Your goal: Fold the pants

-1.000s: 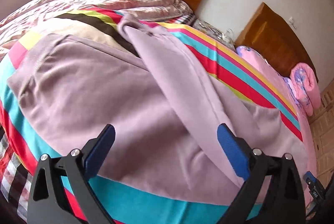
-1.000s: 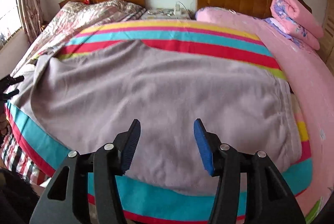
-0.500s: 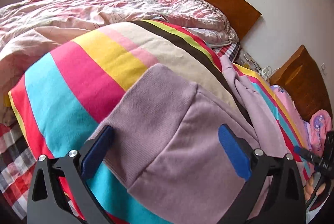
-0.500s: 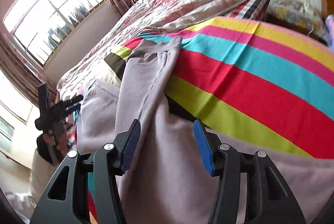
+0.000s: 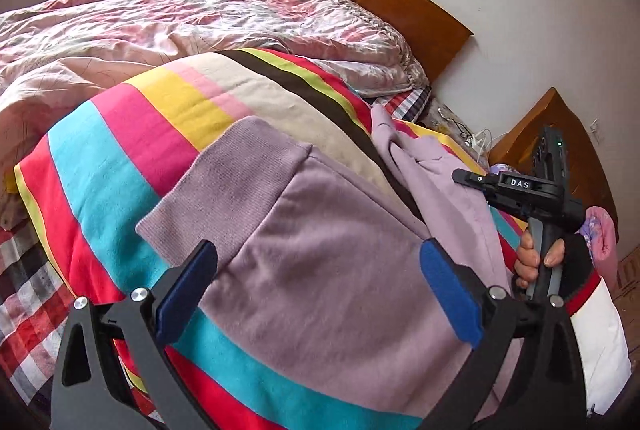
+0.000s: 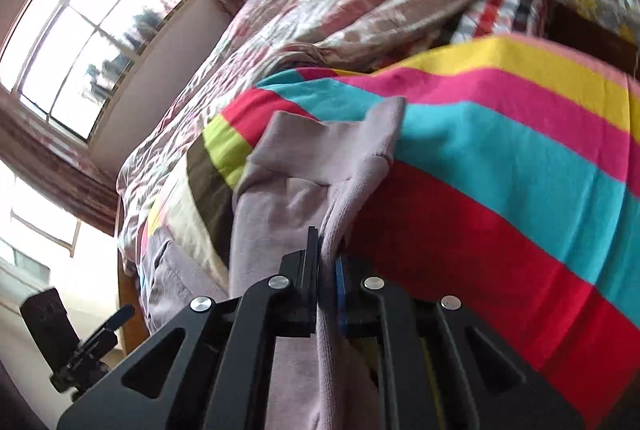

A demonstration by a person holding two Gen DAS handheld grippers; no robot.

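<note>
Pants (image 5: 328, 270), mauve and of soft knit, lie spread across a striped blanket (image 5: 132, 149) on a bed. Their ribbed waistband (image 5: 224, 181) lies flat over the blanket's pink and turquoise bands, pointing toward the upper left of the left wrist view. One leg (image 5: 436, 169) runs away toward the upper right, bunched into folds along the blanket's dark stripe.

Left gripper (image 5: 320, 294): fingers spread wide, blue pads clear of the cloth, hovering over the seat of the pants just below the waistband; nothing lies between the pads.

Right gripper (image 6: 325, 270): fingers pressed together, pinching a raised ridge of the trouser leg (image 6: 320, 165), whose cuff end lies rumpled beyond the fingertips on the red and turquoise stripes. In the left wrist view this gripper appears from the side at right, its handle gripped by the person's right hand (image 5: 536, 262).

Background: a pink floral quilt (image 5: 200, 9) is heaped behind the blanket, against a wooden headboard (image 5: 404, 5); a checked sheet (image 5: 28, 290) shows at the bed's near edge; a window (image 6: 88, 13) with curtains lights the far side.
</note>
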